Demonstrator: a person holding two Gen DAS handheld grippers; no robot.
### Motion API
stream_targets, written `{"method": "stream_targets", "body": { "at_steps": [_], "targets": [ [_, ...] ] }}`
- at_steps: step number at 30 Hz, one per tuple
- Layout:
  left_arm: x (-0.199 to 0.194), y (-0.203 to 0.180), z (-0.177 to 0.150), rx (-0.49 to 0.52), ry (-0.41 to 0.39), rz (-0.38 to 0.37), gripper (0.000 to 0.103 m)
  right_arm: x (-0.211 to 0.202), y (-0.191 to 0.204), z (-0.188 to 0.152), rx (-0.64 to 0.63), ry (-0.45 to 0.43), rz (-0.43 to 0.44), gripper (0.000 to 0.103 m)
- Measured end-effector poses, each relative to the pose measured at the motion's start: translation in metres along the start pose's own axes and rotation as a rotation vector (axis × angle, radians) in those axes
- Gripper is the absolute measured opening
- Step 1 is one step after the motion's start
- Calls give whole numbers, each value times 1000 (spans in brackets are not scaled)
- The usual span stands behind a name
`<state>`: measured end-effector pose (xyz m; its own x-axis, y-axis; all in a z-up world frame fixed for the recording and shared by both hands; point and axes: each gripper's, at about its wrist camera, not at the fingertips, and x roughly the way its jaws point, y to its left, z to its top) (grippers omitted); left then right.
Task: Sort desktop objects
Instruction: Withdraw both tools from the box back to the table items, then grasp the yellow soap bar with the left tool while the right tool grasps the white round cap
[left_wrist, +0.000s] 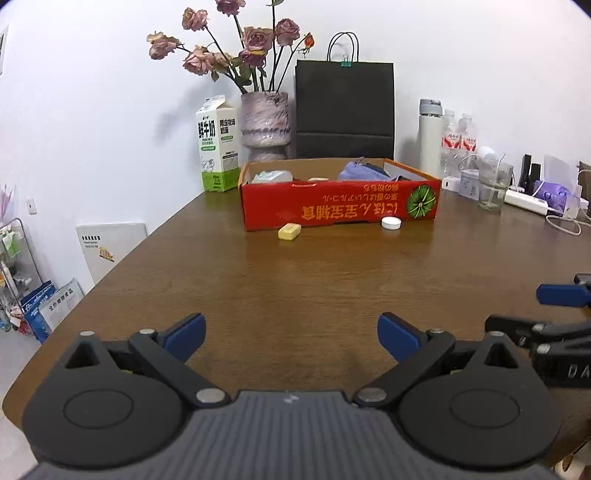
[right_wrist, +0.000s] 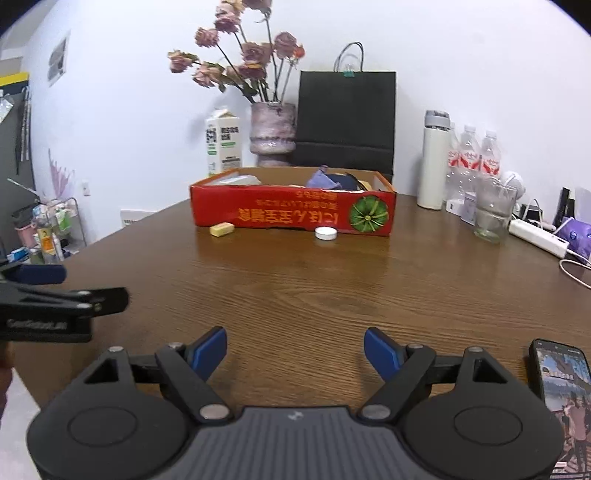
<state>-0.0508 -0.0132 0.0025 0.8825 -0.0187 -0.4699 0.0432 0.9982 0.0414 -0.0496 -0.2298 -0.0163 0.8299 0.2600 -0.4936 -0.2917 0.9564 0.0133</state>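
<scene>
A red cardboard box (left_wrist: 340, 205) (right_wrist: 291, 212) stands at the far middle of the brown table and holds several items, among them a purple cloth (left_wrist: 360, 171). A yellow block (left_wrist: 289, 232) (right_wrist: 221, 229) and a white round cap (left_wrist: 390, 223) (right_wrist: 325, 233) lie on the table just in front of the box. My left gripper (left_wrist: 291, 338) is open and empty, low over the near table. My right gripper (right_wrist: 295, 349) is open and empty too. Each shows at the edge of the other's view.
Along the back wall stand a milk carton (left_wrist: 217, 144), a vase of dried roses (left_wrist: 264, 125), a black paper bag (left_wrist: 344, 110), a white flask (left_wrist: 430, 138), water bottles, a glass (left_wrist: 493, 184) and a power strip (right_wrist: 537, 232). A phone (right_wrist: 561, 384) lies near right.
</scene>
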Motion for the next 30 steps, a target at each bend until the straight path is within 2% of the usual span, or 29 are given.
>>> {"method": "stream_targets", "body": {
  "at_steps": [4, 6, 8, 11, 13, 14, 15, 18, 23, 25, 26, 27, 28, 29, 30],
  "targets": [
    [14, 2, 16, 15, -8, -23, 100, 11, -5, 18, 14, 7, 1, 81],
    [30, 6, 32, 15, -7, -37, 94, 25, -11, 32, 30, 9, -12, 79],
    [54, 12, 52, 13, 25, -50, 87, 47, -19, 52, 46, 29, -37, 78],
    [93, 18, 77, 60, 81, -84, 88, 84, -26, 75, 81, 34, -29, 76],
    [119, 18, 88, 92, 96, -97, 88, 116, -30, 86, 102, 59, -22, 73],
    [132, 20, 92, 94, 106, -101, 85, 129, -31, 90, 109, 75, -21, 67],
    [145, 22, 95, 81, 115, -87, 79, 148, -31, 96, 111, 95, -28, 63],
    [184, 33, 103, 23, 146, -86, 71, 186, -32, 106, 114, 124, -32, 60],
    [227, 37, 107, 9, 190, -110, 67, 230, -30, 115, 97, 168, -54, 57],
    [234, 37, 108, 6, 193, -115, 60, 237, -31, 117, 103, 167, -56, 54],
    [237, 36, 107, 6, 199, -116, 50, 240, -32, 118, 102, 170, -60, 51],
    [240, 35, 106, 7, 210, -117, 37, 243, -32, 119, 100, 176, -61, 44],
    [242, 35, 105, 10, 211, -111, 36, 245, -31, 120, 92, 174, -63, 42],
    [242, 34, 104, 19, 206, -105, 27, 246, -31, 121, 83, 173, -66, 36],
    [241, 33, 104, 26, 203, -102, 23, 247, -30, 121, 75, 173, -72, 28]
  ]
}}
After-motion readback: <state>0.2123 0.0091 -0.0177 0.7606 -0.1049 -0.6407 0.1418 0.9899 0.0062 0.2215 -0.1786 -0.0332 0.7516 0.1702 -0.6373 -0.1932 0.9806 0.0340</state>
